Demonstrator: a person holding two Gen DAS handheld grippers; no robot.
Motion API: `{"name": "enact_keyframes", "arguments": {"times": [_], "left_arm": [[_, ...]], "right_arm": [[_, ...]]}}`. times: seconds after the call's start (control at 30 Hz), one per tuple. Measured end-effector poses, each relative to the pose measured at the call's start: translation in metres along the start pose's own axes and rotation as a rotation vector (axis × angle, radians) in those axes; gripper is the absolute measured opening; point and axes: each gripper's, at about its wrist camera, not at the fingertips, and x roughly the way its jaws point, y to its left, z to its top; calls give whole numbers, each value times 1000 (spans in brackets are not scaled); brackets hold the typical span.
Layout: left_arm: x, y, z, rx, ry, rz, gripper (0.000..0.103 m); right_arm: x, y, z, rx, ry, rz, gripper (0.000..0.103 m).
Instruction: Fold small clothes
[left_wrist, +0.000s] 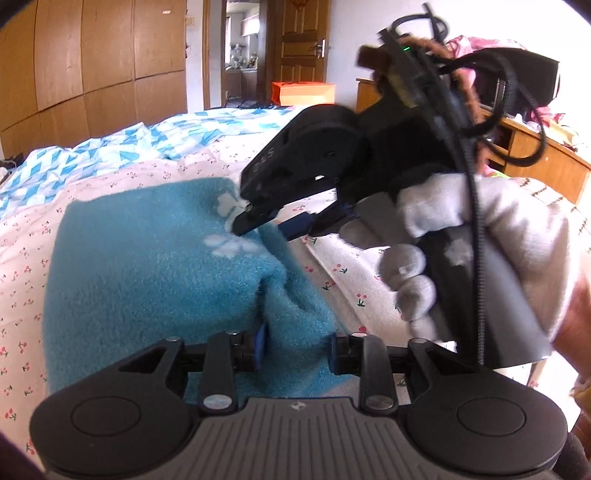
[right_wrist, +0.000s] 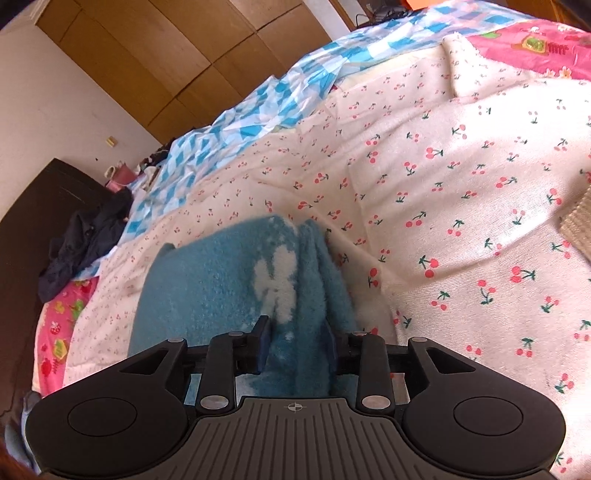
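Now the blue fleece garment (left_wrist: 155, 266) lies on the cherry-print sheet (right_wrist: 461, 177), already doubled over on itself, with its white flower patches facing up. Taking that garment as the landmark: both grippers sit at its near-right edge, where the folded layers bunch into a ridge. The left gripper (left_wrist: 295, 350) has a thick fold of the fleece between its blue pads (left_wrist: 261, 343), which look as if they touch the cloth on both sides, though how firmly is hard to judge from so close. The right gripper (right_wrist: 297, 343) straddles the same ridge further along, its jaws only partly apart, with the fleece between them; seen from the left wrist, its tips rest at the garment's far-right corner beside a flower patch. A gloved hand (left_wrist: 480, 240) holds that tool.

The garment's long axis runs away from both claws toward the blue-checked quilt (right_wrist: 258, 99) beyond it. Both grips are on one edge, the left nearer the near corner, so any next fold would probably carry that edge across toward the garment's far-left side.
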Motion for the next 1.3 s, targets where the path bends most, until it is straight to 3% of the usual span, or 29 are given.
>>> {"name": "enact_keyframes", "arguments": {"times": [0.2,0.37,0.53,0.67,0.7,0.73,0.8,0.93,1.07,1.13,1.2,1.23,1.3], "left_arm": [[-24,6,-7,24,-29,-41,41],[-72,21,-19,16,-59,-85,41],[-96,44,-23,19,-80,-4,42],[-89,66,-20,-32,-66,61,42],[-87,70,-19,-41,-67,73,42],[-84,72,-18,-39,-66,83,42],[-79,76,-14,-37,-69,104,42],[-70,81,-8,-37,-104,109,44],[-35,93,-19,-52,-17,141,48],[-31,90,-25,-14,-15,154,48],[-35,84,-25,27,-25,154,49],[-37,84,-25,27,-27,143,49],[-38,87,-24,15,-31,136,49]], "right_arm": [[-45,27,-24,-95,4,77,33],[-53,40,-51,-141,78,115,34],[-35,36,-65,-155,132,39,34],[-31,28,-74,-135,141,30,29],[-34,28,-75,-138,133,26,26],[-38,27,-76,-133,126,23,14],[-49,25,-74,-130,93,18,9],[-57,7,-76,-74,55,-18,7],[-41,-7,-95,-30,111,-27,7],[-44,-10,-93,-2,104,-15,7],[-49,-11,-88,22,104,10,9],[-53,-7,-83,23,97,22,17],[-62,3,-73,0,42,10,18]]}}
